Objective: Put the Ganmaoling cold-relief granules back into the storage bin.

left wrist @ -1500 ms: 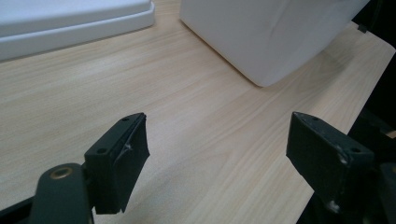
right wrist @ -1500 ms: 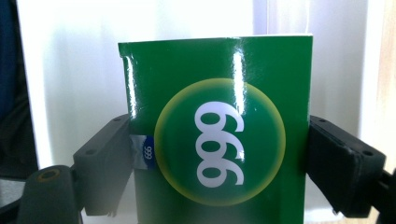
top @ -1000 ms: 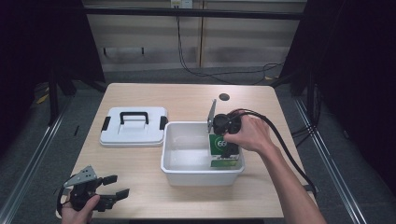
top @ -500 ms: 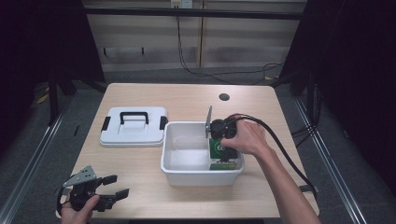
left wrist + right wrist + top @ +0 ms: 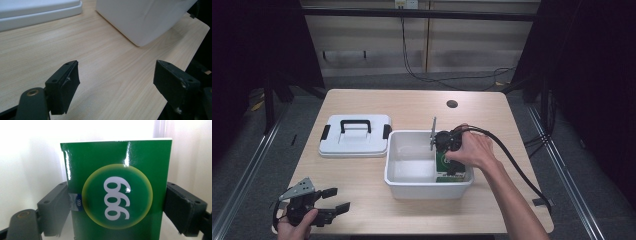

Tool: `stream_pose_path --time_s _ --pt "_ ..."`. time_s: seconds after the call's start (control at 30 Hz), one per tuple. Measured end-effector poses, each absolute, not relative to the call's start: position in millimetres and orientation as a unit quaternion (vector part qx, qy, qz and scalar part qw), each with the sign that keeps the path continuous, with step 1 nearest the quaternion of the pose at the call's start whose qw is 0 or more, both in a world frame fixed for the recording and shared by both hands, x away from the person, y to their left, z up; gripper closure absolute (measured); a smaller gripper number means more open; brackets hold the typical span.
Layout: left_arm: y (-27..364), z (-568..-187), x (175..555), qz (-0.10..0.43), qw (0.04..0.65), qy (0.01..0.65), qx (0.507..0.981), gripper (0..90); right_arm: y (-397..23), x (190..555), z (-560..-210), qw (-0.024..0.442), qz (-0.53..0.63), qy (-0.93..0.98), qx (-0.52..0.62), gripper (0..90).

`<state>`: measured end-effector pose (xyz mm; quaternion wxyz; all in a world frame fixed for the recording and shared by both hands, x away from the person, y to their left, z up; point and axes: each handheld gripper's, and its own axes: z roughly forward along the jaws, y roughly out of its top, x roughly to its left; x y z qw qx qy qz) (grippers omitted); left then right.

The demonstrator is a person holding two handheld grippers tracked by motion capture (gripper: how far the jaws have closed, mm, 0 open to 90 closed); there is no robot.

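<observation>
The right gripper, clamped on a green box, lowers it into the white bin at the worktop's centre; the left gripper rests open at 7 o'clock. A glossy box could slip, or catch the bin's wall.

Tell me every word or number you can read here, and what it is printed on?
"999": large white digits in the yellow-rimmed circle on the green box, which the right tool grips inside the white bin.
"999": small white digits on the blue seal sticker at the box's edge.
The print on the box in the high view is too small to read.
</observation>
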<state>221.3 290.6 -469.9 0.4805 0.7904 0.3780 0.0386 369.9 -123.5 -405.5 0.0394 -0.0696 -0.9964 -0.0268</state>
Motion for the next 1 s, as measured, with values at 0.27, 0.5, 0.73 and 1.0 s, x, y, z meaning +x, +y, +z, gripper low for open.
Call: stream_pose_path --time_s 0.27,0.5,0.73,1.0 --pt "291 -470 222 0.039 0.479 0.379 0.791 20.7 -124 371 -412 0.046 -0.027 -0.996 -0.065 10.2" --pt "292 -470 222 0.040 0.478 0.380 0.791 20.7 -124 370 -415 0.044 -0.023 -0.997 -0.056 8.3" --pt "291 -470 222 0.039 0.478 0.381 0.791 20.7 -126 370 -412 0.046 -0.031 -0.997 -0.054 8.2" --pt "291 -470 222 0.038 0.477 0.383 0.790 20.8 -133 369 -400 0.028 -0.057 -0.996 -0.056 8.2"
